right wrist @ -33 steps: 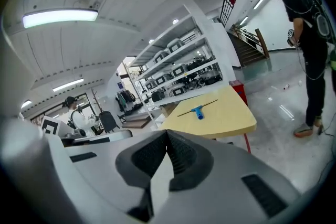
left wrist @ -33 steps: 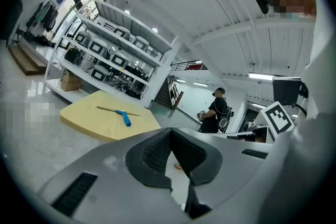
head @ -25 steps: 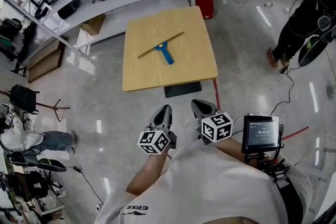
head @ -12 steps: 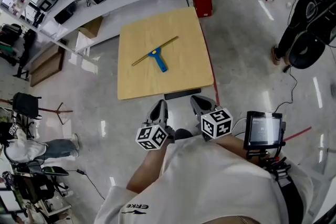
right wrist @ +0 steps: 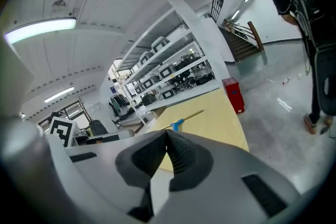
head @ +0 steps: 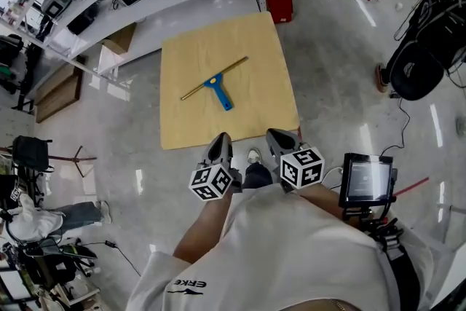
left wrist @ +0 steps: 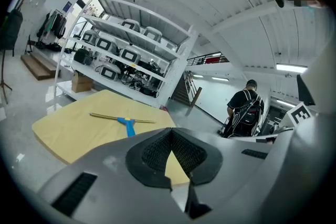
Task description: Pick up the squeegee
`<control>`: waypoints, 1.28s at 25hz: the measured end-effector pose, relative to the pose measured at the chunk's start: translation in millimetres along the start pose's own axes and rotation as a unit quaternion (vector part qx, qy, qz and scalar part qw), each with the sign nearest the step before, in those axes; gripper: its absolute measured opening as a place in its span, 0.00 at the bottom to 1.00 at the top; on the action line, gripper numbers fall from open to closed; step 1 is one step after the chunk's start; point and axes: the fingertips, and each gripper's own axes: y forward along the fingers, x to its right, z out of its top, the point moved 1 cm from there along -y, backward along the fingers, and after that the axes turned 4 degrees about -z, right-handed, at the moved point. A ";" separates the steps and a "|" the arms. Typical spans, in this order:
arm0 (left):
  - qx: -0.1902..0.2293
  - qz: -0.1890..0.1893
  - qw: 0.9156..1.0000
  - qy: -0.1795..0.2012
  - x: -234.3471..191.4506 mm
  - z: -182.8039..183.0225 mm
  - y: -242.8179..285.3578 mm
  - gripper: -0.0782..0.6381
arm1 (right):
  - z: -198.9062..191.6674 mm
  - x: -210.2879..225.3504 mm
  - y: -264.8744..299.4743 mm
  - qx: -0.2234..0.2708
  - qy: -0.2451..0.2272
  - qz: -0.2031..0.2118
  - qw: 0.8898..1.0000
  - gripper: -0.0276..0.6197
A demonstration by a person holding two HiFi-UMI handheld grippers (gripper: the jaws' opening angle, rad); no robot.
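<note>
— Jaws first: how do they stand?
— Shut tight, tip to tip, on both the left gripper (left wrist: 170,132) and the right gripper (right wrist: 167,134). Neither holds anything. Their black ribbed pads (left wrist: 152,153) meet in a wedge.
— And the squeegee (head: 215,84)?
— It lies flat near the middle of the table (head: 182,124). It is a thin brass-coloured bar with a short blue handle pointing near and right. That table is square, matte pale wood on a glossy grey floor (head: 335,84).
— What differs from a second ago?
— Both grippers were well short of the table; now their tips reach its near edge. The squeegee lies where it lay.
</note>
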 end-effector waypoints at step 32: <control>-0.134 0.022 0.990 -0.046 -132.0 -15.2 148.9 0.17 | 20.0 38.7 115.8 -0.079 0.024 -0.104 0.991 0.05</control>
